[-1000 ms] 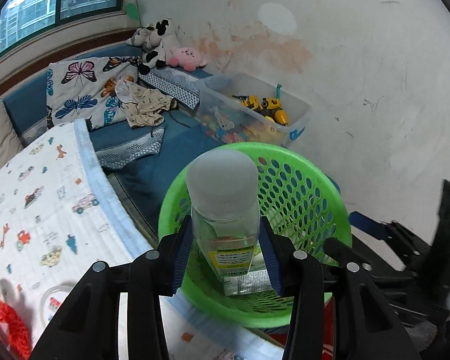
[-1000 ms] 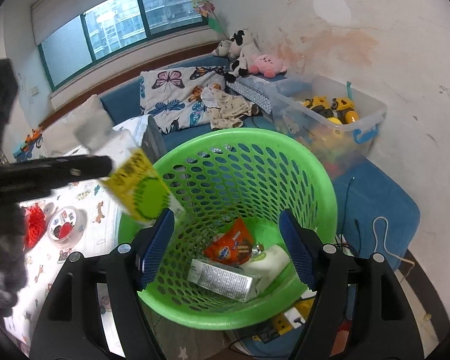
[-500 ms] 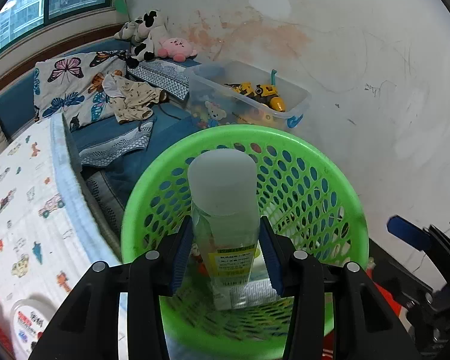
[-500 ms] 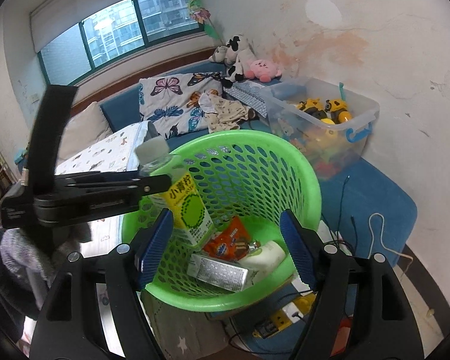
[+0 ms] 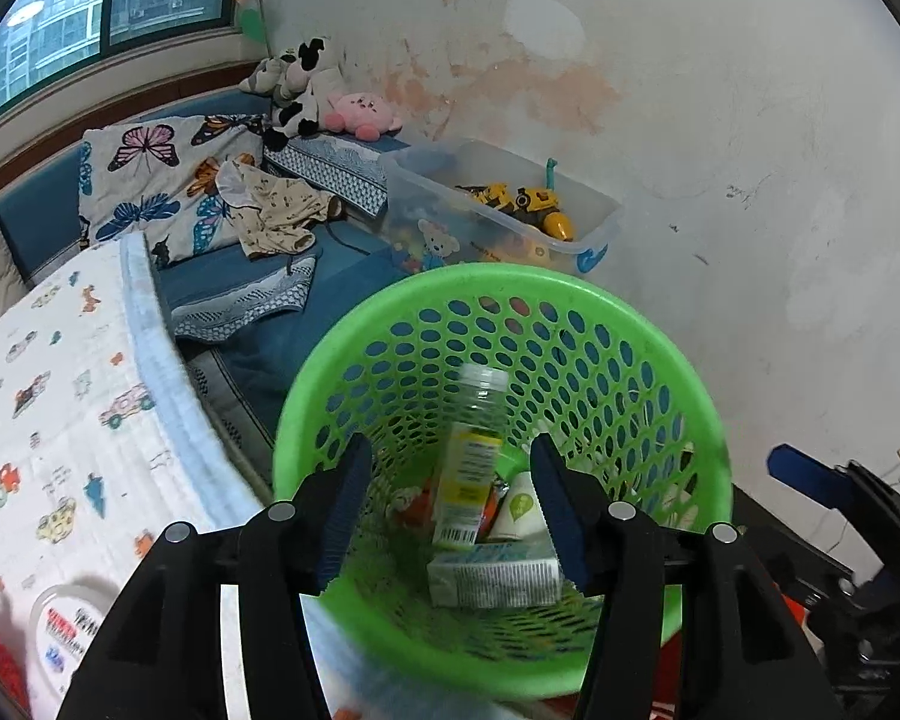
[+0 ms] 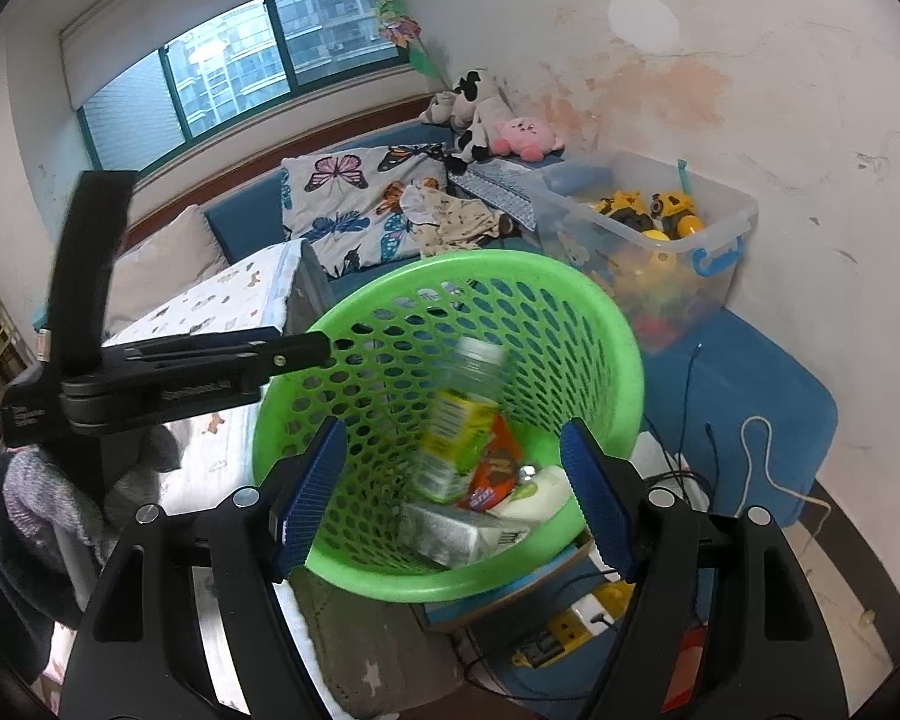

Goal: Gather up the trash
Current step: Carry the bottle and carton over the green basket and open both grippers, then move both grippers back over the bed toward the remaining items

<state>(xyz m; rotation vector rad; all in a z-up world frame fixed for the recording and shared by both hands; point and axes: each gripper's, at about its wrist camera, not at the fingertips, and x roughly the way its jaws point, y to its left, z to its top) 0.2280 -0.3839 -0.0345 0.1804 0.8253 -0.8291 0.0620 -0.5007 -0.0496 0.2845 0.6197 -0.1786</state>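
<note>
Bottle [image 5: 473, 450] inside green basket [image 5: 678, 360], beyond parted jaws, untouched

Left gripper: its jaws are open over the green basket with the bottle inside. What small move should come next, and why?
Probably draw the left gripper back toward the printed blanket. Its jaws stand open and empty, and the bottle is already inside the green basket, blurred among the other trash, so this drop looks finished. A round container lies on the blanket, possibly the next piece.
</note>
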